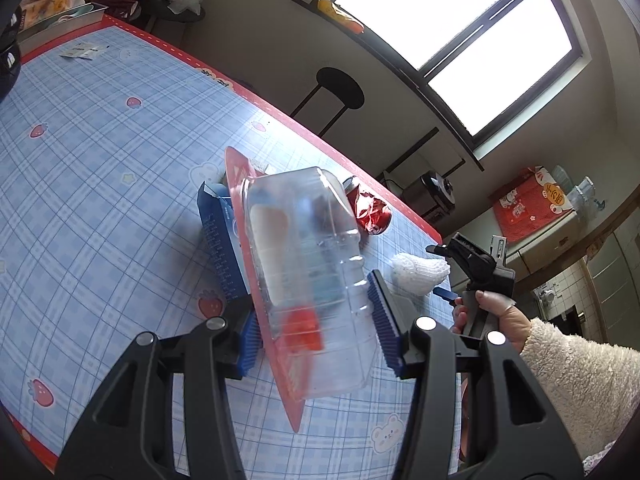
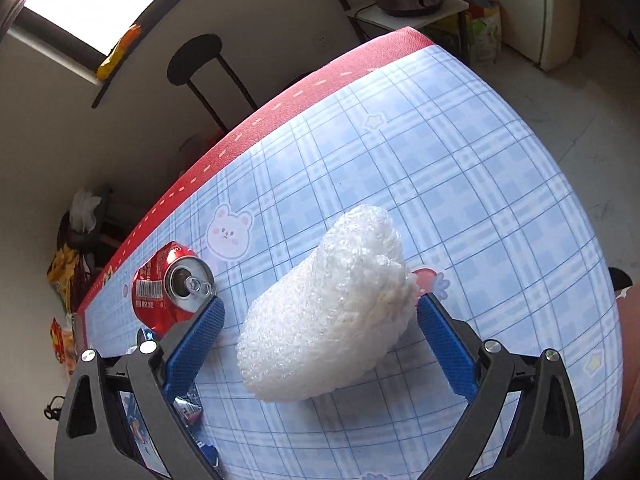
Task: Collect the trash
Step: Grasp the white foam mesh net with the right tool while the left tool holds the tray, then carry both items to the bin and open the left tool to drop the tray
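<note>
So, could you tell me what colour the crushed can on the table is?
Red, with a silver top; the can shows best in the right wrist view.

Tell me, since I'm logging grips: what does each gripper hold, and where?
Left gripper clamps the clear blister pack across its lower sides. Right gripper holds nothing; it straddles the white foam wad.

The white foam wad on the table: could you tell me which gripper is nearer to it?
Right. The right gripper straddles the foam wad, jaws open; the left gripper holds a clear package off to the side.
</note>
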`<state>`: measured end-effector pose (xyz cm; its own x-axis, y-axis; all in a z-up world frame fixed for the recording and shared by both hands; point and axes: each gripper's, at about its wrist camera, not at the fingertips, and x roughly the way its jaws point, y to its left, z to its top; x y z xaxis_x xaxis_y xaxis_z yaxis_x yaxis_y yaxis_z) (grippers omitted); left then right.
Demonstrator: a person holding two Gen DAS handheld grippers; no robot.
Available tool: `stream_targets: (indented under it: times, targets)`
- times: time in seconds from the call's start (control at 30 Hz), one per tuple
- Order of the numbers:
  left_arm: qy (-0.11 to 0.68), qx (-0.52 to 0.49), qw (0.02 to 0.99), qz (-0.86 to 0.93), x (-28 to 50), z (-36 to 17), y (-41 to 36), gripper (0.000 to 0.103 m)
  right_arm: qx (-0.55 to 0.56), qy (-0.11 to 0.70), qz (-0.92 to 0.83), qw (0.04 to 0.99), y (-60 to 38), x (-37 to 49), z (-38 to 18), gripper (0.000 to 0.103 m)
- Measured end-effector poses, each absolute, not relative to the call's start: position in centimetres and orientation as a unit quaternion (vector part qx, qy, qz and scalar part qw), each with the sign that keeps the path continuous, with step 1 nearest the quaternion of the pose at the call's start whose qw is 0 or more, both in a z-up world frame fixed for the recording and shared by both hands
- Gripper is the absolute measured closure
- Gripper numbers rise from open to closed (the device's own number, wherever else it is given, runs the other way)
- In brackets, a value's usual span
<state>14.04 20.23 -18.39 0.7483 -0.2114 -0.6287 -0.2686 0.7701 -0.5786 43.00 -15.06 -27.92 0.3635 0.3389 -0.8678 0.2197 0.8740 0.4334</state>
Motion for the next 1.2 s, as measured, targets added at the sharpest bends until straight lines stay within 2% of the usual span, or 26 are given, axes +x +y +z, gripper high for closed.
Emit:
stream_targets:
  times: [0.1, 0.17, 0.23, 0.33, 0.43, 0.6, 0.67, 0.93, 1.2]
  targets:
    - [0.351, -0.346, 0.870, 0.019, 13.9, -18.7, 20.4, 0.053, 0.237, 0.576, 0.018, 0.782, -14.5, 43.0, -28.7, 0.008]
    - [0.350, -0.351, 0.868, 0.019, 13.8, -18.8, 20.3, 0.053, 0.241, 0.579, 0.021, 0.779, -14.3, 42.7, -28.9, 0.020]
    - [0.351, -0.352, 0.867, 0.017, 13.7, -19.0, 20.0, 0.053, 0.214, 0.578, 0.026, 0.787, -13.8, 42.3, -28.6, 0.039]
    - [0.354, -0.355, 0.865, 0.016, 13.7, -19.3, 20.0, 0.053, 0.167, 0.570, 0.060, 0.802, -12.8, 41.2, -27.6, 0.050]
    - [0.357, -0.361, 0.861, 0.013, 13.6, -19.6, 19.7, 0.053, 0.095, 0.553, 0.116, 0.820, -11.2, 38.9, -26.1, 0.055]
    - [0.367, -0.364, 0.856, 0.002, 13.6, -19.8, 18.6, 0.053, -0.035, 0.501, 0.213, 0.838, -9.5, 32.4, -23.6, 0.059]
    - [0.371, -0.362, 0.855, -0.005, 13.7, -19.6, 17.9, 0.053, -0.052, 0.483, 0.233, 0.842, -9.9, 29.4, -22.7, 0.059]
    - [0.400, -0.332, 0.853, -0.052, 14.1, -18.0, 13.9, 0.053, -0.004, 0.442, 0.265, 0.857, -15.6, 21.9, -18.6, 0.059]
    - [0.431, -0.274, 0.852, -0.113, 14.5, -16.0, 7.3, 0.053, 0.027, 0.403, 0.214, 0.889, -23.8, 15.8, -16.5, 0.059]
